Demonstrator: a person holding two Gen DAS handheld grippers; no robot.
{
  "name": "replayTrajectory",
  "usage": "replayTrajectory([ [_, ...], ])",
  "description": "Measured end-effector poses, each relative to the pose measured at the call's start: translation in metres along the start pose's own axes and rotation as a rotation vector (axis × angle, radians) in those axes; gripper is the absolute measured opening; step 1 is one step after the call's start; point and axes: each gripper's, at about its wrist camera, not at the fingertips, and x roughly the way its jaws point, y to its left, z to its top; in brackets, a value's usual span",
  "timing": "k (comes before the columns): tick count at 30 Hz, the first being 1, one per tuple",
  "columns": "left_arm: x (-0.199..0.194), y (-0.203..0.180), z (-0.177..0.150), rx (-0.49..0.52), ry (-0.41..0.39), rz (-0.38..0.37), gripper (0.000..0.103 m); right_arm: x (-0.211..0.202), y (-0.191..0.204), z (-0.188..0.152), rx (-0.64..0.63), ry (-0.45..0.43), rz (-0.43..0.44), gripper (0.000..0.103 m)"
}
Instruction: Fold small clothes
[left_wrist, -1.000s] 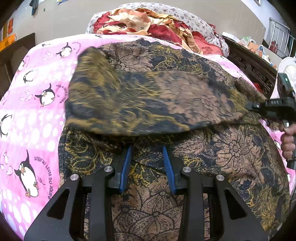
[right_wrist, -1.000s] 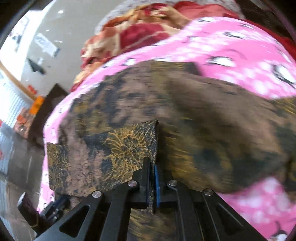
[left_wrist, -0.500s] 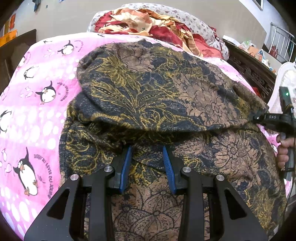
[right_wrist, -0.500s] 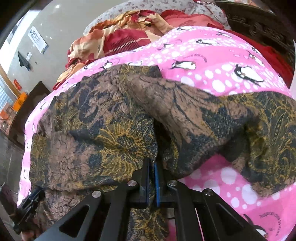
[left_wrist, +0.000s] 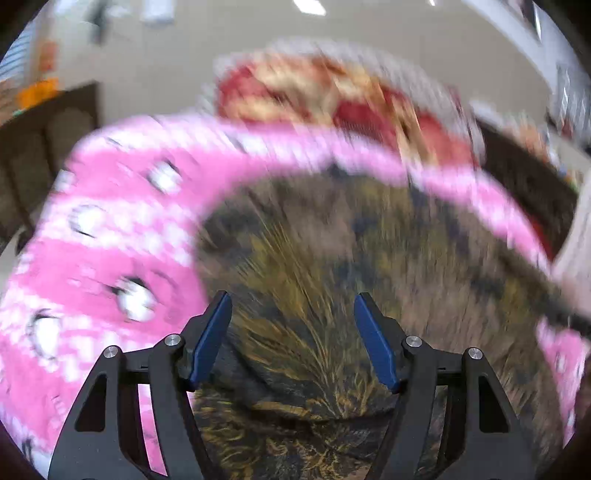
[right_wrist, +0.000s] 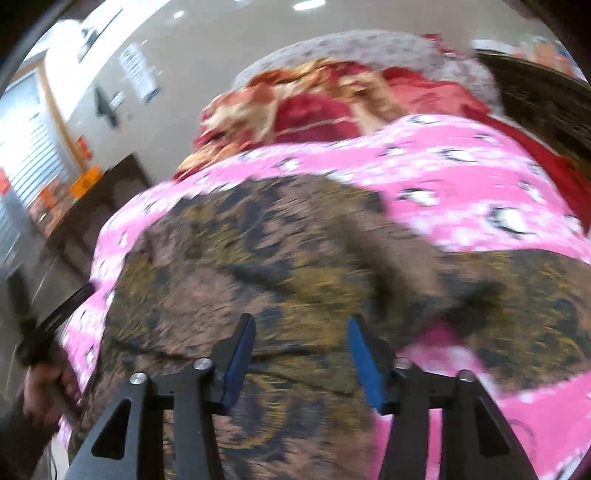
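Left gripper (left_wrist: 291, 341) and right gripper (right_wrist: 301, 360): jaws have just been opening, both released, nothing pinched; below them the brown-and-gold floral garment (right_wrist: 258, 266) lies folded on the pink penguin blanket (right_wrist: 461, 177); both views motion-blurred.

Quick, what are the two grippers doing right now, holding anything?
Left gripper: open, jaws just widened, off the patterned cloth.
Right gripper: open, jaws just opened, cloth released.

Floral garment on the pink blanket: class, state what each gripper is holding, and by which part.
Nothing is held. The left gripper and right gripper have just been opening; both stand open above the floral garment, pads clear.
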Motion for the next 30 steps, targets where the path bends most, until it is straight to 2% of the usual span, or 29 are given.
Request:
replayTrajectory([
  [1, 0.010, 0.001, -0.006, 0.023, 0.027, 0.058, 0.055, 0.005, 0.003, -0.001, -0.010, 0.016, -0.001, 0.041],
  [2, 0.022, 0.005, -0.013, 0.037, 0.059, 0.130, 0.055, 0.020, 0.007, -0.003, -0.017, 0.058, -0.015, 0.040],
  [3, 0.031, 0.017, -0.020, 0.014, 0.093, 0.163, 0.056, 0.035, 0.006, -0.007, -0.017, 0.107, -0.030, 0.039],
  [4, 0.029, 0.030, -0.021, -0.055, 0.079, 0.122, 0.056, 0.047, 0.005, -0.010, -0.016, 0.145, -0.048, 0.038],
  [5, 0.027, 0.037, -0.018, -0.094, 0.083, 0.141, 0.056, 0.060, 0.001, -0.017, -0.016, 0.197, -0.084, 0.038],
  [7, 0.027, 0.046, -0.011, -0.135, 0.111, 0.128, 0.056, 0.061, -0.004, -0.024, -0.004, 0.170, -0.071, 0.039],
  [9, 0.013, 0.045, 0.004, -0.146, 0.052, 0.145, 0.055, 0.060, -0.005, -0.020, 0.010, 0.218, -0.070, 0.038],
  [10, 0.005, 0.042, 0.013, -0.153, 0.017, 0.130, 0.055, 0.057, -0.003, -0.012, 0.019, 0.235, -0.090, 0.038],
  [13, 0.007, 0.027, 0.043, -0.160, -0.024, 0.091, 0.056, 0.042, 0.007, 0.016, 0.011, 0.116, -0.110, 0.038],
  [15, 0.028, 0.016, 0.056, -0.126, -0.003, 0.118, 0.056, 0.050, 0.014, 0.029, 0.015, 0.076, -0.129, 0.038],
  [18, 0.077, 0.020, 0.052, -0.106, 0.107, 0.210, 0.056, 0.087, 0.018, 0.032, 0.011, 0.119, -0.177, 0.038],
  [19, 0.087, 0.023, 0.045, -0.090, 0.111, 0.221, 0.058, 0.105, 0.015, 0.026, -0.002, 0.141, -0.216, 0.039],
  [20, 0.088, 0.025, 0.040, -0.081, 0.073, 0.212, 0.058, 0.110, 0.014, 0.020, -0.013, 0.115, -0.220, 0.044],
  [21, 0.087, 0.027, 0.040, -0.094, 0.062, 0.203, 0.058, 0.110, 0.013, 0.014, -0.021, 0.060, -0.213, 0.044],
  [25, 0.092, 0.025, 0.046, -0.088, 0.076, 0.217, 0.061, 0.108, 0.008, 0.013, -0.006, 0.051, -0.193, 0.045],
  [28, 0.076, 0.016, 0.053, -0.064, 0.085, 0.242, 0.060, 0.107, 0.007, 0.012, -0.003, 0.050, -0.190, 0.046],
  [30, 0.045, 0.010, 0.052, -0.071, 0.020, 0.214, 0.060, 0.103, 0.009, 0.014, -0.013, 0.061, -0.199, 0.046],
])
